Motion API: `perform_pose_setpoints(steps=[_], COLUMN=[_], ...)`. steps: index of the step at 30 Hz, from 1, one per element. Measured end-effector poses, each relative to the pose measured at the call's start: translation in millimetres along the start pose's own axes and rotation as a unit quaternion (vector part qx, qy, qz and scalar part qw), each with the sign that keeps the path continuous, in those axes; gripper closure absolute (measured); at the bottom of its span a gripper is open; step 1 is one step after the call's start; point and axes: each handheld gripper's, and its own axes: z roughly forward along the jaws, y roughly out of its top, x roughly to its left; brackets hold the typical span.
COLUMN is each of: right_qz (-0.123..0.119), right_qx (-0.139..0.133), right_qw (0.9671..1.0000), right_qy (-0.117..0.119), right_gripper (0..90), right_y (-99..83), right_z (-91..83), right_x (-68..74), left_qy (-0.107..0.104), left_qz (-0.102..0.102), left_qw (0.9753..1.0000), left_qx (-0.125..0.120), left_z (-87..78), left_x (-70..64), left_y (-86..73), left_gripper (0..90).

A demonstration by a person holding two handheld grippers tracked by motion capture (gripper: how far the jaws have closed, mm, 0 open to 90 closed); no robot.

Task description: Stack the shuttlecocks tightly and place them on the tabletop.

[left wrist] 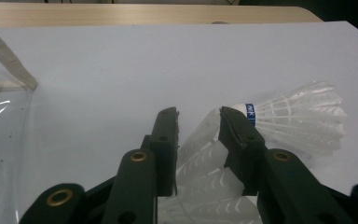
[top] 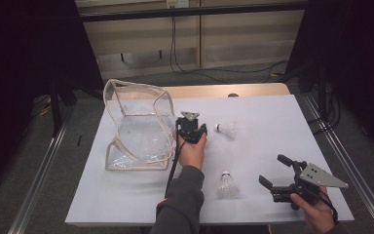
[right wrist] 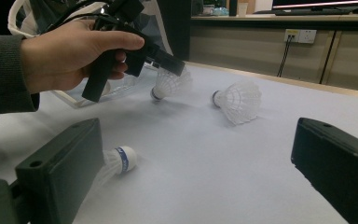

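Just right of the clear plastic pouch with cream piping [top: 136, 129], the left gripper [left wrist: 199, 122] has its black jaws clamped on the skirt of a white feather shuttlecock [left wrist: 205, 168]. Another white shuttlecock with a blue band [left wrist: 298, 119] lies just beyond, seemingly apart from it. Well away from the pouch, the right gripper [top: 277, 171] hangs with jaws wide apart near a third shuttlecock [top: 227, 185].

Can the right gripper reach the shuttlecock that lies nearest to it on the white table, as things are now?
Probably yes. The right gripper is open, and the near shuttlecock lies just beside it on the table, with nothing between them.
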Motion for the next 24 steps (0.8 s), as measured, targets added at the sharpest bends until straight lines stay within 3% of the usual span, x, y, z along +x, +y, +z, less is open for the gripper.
perform_pose_setpoints(steps=[11, 24], right_qz=[-0.001, 0.001], right_qx=[0.003, 0.004], right_qw=[1.0, 1.0], right_qy=[0.001, 0.002], right_gripper=[1.6, 1.6], right_y=[-0.2, -0.2], right_z=[0.5, 0.8], right_x=[0.1, 0.3], left_qy=[-0.012, -0.011], left_qz=[-0.002, 0.016], left_qw=[0.9999, 0.9998], left_qx=[0.001, 0.007], left_z=[6.1, 12.3], left_x=[-3.3, -8.7], left_y=[-1.8, 7.3], left_gripper=[62.1, 62.1])
